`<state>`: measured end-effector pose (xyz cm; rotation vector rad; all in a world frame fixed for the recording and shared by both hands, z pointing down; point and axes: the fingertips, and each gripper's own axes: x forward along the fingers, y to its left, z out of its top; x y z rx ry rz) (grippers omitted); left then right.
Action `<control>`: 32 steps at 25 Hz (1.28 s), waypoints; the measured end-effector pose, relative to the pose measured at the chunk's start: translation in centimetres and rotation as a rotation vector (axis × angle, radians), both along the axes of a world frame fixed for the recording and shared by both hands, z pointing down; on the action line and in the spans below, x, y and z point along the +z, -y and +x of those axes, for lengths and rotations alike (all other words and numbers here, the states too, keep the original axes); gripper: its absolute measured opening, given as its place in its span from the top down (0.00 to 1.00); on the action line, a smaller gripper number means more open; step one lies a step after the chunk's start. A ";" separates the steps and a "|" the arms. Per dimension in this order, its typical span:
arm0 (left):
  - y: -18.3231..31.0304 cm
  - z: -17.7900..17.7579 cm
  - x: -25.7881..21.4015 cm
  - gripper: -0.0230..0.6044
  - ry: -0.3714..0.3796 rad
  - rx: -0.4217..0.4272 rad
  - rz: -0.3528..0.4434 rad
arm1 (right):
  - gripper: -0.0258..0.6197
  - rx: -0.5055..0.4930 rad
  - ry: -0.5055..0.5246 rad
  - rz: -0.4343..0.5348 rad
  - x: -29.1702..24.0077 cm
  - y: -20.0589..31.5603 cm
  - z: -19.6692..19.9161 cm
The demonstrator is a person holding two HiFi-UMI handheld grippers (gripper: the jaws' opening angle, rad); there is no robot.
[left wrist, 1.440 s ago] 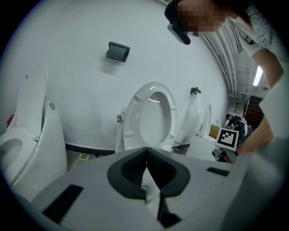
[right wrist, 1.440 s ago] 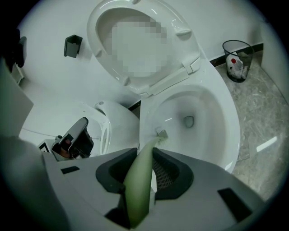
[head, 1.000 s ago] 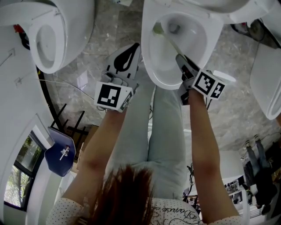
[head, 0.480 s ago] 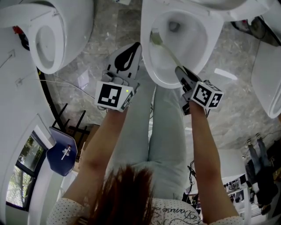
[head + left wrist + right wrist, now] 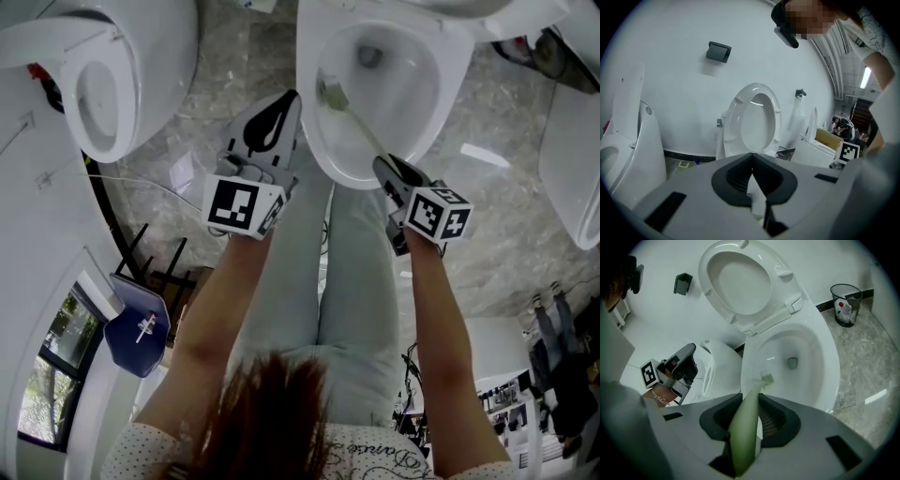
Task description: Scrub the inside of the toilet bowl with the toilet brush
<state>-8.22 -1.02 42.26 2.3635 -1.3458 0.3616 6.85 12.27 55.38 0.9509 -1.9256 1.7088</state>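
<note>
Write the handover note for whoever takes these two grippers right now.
Right gripper: shut on the green handle of the toilet brush. The brush head is against the inner wall of the toilet bowl, on the left gripper's side, above the drain.
Left gripper: jaws together, empty, held outside the bowl's rim.
Seat: up.
Done: the brush is in the bowl; how much is already scrubbed cannot be told.
Left: scrub the rest of the wall and the drain.
</note>
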 end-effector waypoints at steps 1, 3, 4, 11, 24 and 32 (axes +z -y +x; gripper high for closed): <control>0.0 0.1 0.0 0.96 -0.001 0.002 -0.002 | 0.78 -0.004 -0.001 -0.005 0.0 -0.3 0.1; 0.0 0.4 0.0 0.96 -0.001 0.008 -0.004 | 0.78 -0.014 -0.005 -0.017 0.1 -1.0 0.5; 0.0 0.5 0.0 0.96 -0.002 0.010 -0.004 | 0.78 -0.024 -0.010 -0.023 0.2 -1.5 0.8; 0.5 1.2 -0.1 0.96 0.004 0.020 -0.002 | 0.78 -0.081 -0.055 -0.056 0.3 -3.8 3.9; 0.7 2.3 -0.4 0.96 0.005 0.026 0.006 | 0.78 -0.323 -0.148 0.001 0.1 -3.4 4.8; 0.3 1.9 -0.6 0.96 0.000 0.006 0.011 | 0.78 -0.463 -0.252 0.016 0.3 -2.5 7.4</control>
